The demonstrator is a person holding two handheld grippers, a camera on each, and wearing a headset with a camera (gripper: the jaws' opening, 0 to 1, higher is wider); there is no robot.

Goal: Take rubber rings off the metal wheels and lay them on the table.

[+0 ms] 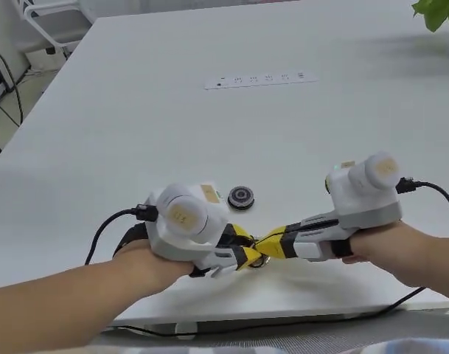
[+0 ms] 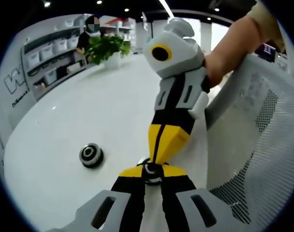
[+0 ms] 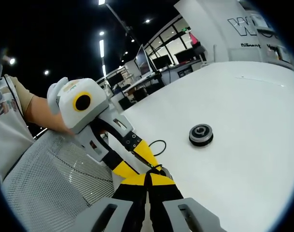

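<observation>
The job looks to me barely begun. At the near edge of the white table (image 1: 172,125) my two tongs meet tip to tip over one small wheel (image 2: 151,172). The left gripper (image 1: 242,257) is clenched on it. The right gripper (image 1: 272,247) has its jaws drawn together with the yellow tips pressed to the wheel's rim; I cannot tell whether they have caught the rubber. That wheel is mostly hidden by the tips, showing a pale metal centre inside a dark surround. A second wheel (image 1: 241,197) lies flat a little farther in, apart from the tongs, with its black rubber ring seated round a shiny hub, so it remains to be stripped. A thin black loop (image 3: 157,143) lies near the left tongs; it could be a freed ring or a cable.
</observation>
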